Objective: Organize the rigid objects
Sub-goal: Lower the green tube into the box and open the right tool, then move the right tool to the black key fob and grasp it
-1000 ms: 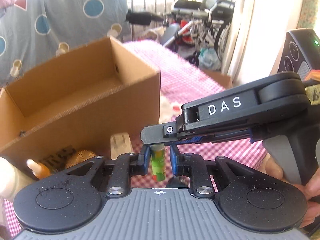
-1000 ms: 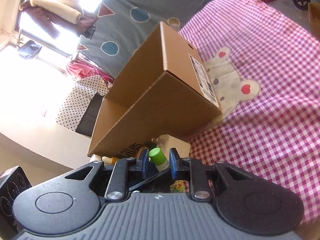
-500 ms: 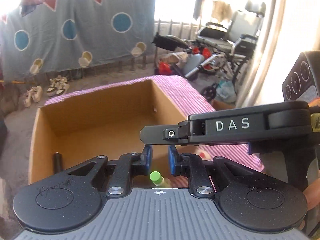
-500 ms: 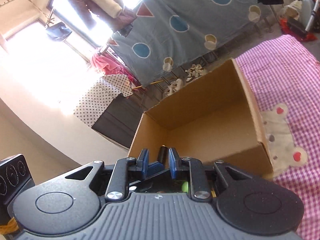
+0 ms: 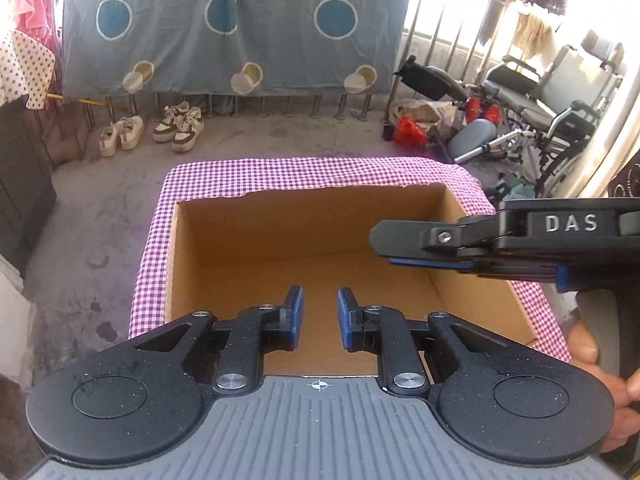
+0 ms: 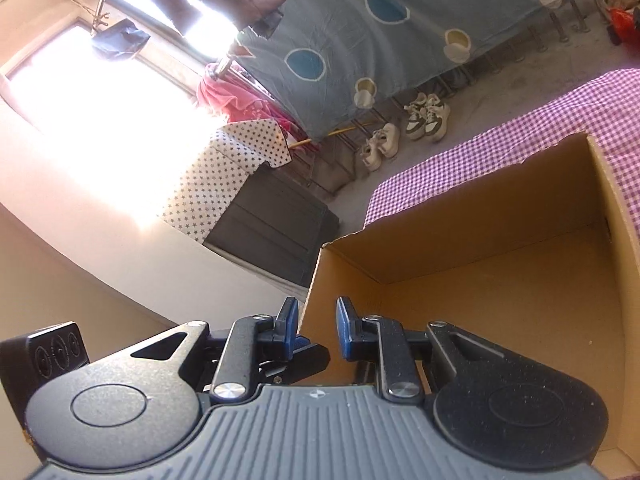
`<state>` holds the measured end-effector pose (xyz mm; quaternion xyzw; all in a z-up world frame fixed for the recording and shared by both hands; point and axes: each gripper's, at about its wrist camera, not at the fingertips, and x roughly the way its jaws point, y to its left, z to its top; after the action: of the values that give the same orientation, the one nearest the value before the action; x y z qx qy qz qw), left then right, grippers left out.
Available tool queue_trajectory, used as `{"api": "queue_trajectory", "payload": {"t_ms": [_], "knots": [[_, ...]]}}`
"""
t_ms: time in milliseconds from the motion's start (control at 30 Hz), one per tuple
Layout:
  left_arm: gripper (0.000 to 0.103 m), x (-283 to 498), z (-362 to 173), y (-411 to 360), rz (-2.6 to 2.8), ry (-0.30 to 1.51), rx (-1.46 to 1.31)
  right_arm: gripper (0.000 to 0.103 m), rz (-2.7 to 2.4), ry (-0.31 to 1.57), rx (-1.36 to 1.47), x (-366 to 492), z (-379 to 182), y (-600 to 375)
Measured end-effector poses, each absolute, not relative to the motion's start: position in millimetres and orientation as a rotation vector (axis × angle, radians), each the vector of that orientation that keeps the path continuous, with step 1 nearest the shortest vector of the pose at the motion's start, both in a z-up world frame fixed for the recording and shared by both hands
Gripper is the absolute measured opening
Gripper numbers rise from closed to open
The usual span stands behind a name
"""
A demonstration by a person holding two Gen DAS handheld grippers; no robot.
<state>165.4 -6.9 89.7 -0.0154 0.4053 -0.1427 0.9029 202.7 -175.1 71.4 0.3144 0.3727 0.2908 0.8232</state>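
An open cardboard box (image 5: 312, 232) stands on the pink checked cloth (image 5: 280, 172); the part of its floor that shows is bare. My left gripper (image 5: 320, 316) hovers over the box's near edge, pointing down into it, with its jaws drawn close and nothing visible between them. My right gripper (image 5: 384, 254) reaches in from the right above the box, fingers together, held by a hand (image 5: 588, 344). In the right wrist view the right gripper (image 6: 318, 322) is over the box (image 6: 500, 220) corner with nothing between its pads, and the left gripper's fingers (image 6: 308, 356) lie just under it. No bottle shows in either view.
The cloth-covered table ends just behind and left of the box, with bare concrete floor beyond. Shoes (image 5: 176, 128) sit under a hanging blue sheet (image 5: 240, 40). A wheelchair (image 5: 552, 92) stands at the back right, and a grey cabinet (image 6: 276, 236) at the left.
Both grippers rose from in front of the box to over its opening. The green-capped bottle seen between the jaws a second ago is out of sight. The right gripper's tip shifted right.
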Motion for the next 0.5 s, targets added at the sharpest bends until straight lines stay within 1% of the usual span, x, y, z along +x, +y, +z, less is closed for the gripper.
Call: {"api": "queue_trajectory", "payload": {"t_ms": [133,200,267,333,433,500], "knots": [[0.021,143,97,-3,-0.332,0.808,-0.046,0.024,0.605,0.749,0.658,163,80,-203],[0.025,130,101,-3,-0.354,0.786,-0.052,0.024,0.600,0.729,0.651,142,83,-217],[0.034,111,102,-6,-0.378,0.760,-0.049,0.025,0.587,0.716,0.658,118,82,-231],[0.040,95,99,-9,-0.402,0.749,-0.047,0.025,0.569,0.718,0.677,94,73,-243],[0.045,72,89,-20,-0.447,0.760,-0.041,0.025,0.516,0.742,0.731,60,48,-259],[0.053,60,76,-28,-0.493,0.774,-0.033,0.025,0.472,0.772,0.778,39,25,-268]]}}
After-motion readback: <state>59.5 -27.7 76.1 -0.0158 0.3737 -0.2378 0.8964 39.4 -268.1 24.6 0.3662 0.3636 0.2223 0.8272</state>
